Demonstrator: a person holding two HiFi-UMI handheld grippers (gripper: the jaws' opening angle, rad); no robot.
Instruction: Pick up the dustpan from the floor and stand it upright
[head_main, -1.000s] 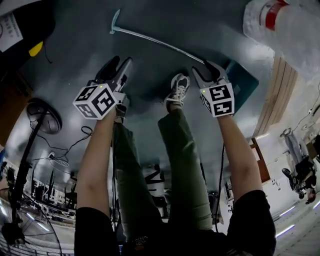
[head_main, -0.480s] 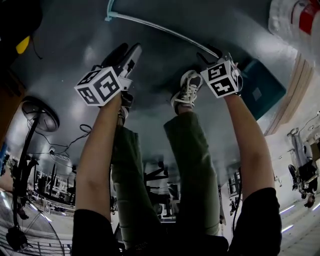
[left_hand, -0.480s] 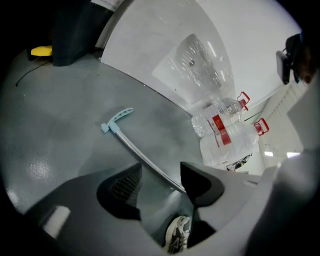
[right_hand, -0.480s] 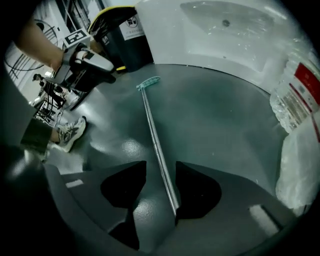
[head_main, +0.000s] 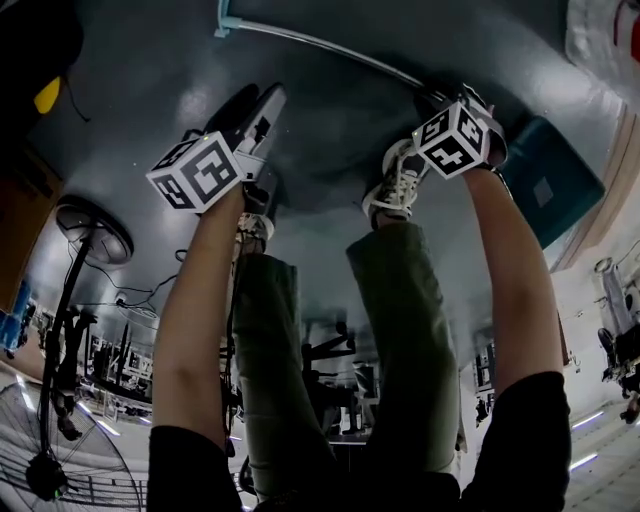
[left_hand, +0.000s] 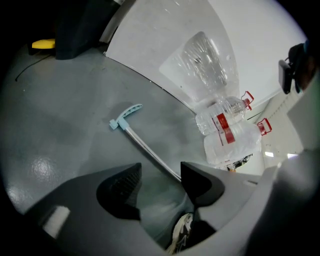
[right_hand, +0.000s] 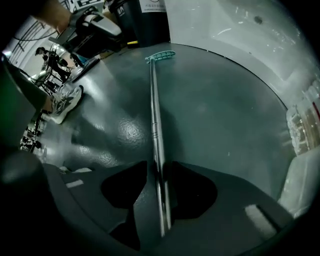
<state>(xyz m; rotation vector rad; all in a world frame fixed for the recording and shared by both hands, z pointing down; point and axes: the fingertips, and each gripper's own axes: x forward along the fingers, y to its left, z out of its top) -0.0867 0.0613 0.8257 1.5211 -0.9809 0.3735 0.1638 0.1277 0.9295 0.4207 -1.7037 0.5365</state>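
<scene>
The dustpan lies flat on the grey floor. Its teal pan (head_main: 548, 190) is at the right, and a long metal pole (head_main: 330, 50) runs left to a pale teal grip (head_main: 222, 18). My right gripper (head_main: 442, 98) is down at the pole's pan end. In the right gripper view the pole (right_hand: 155, 125) passes between the jaws of the right gripper (right_hand: 159, 172), which are shut against it. The grip (right_hand: 161, 56) is at the far end. My left gripper (head_main: 255, 100) hovers above the floor, left of the pole. The left gripper (left_hand: 160, 175) is open and holds nothing.
The person's shoes (head_main: 398, 185) stand between the grippers. Packs of water bottles (left_hand: 227, 132) and a large clear bottle (left_hand: 205, 65) sit by the white wall. A fan stand (head_main: 90, 230) with cables is at the left. A dark bin (right_hand: 145, 20) stands beyond the grip.
My right gripper has moved right and down onto the pole near the pan. The person's right foot has stepped forward. The left gripper has barely shifted.
</scene>
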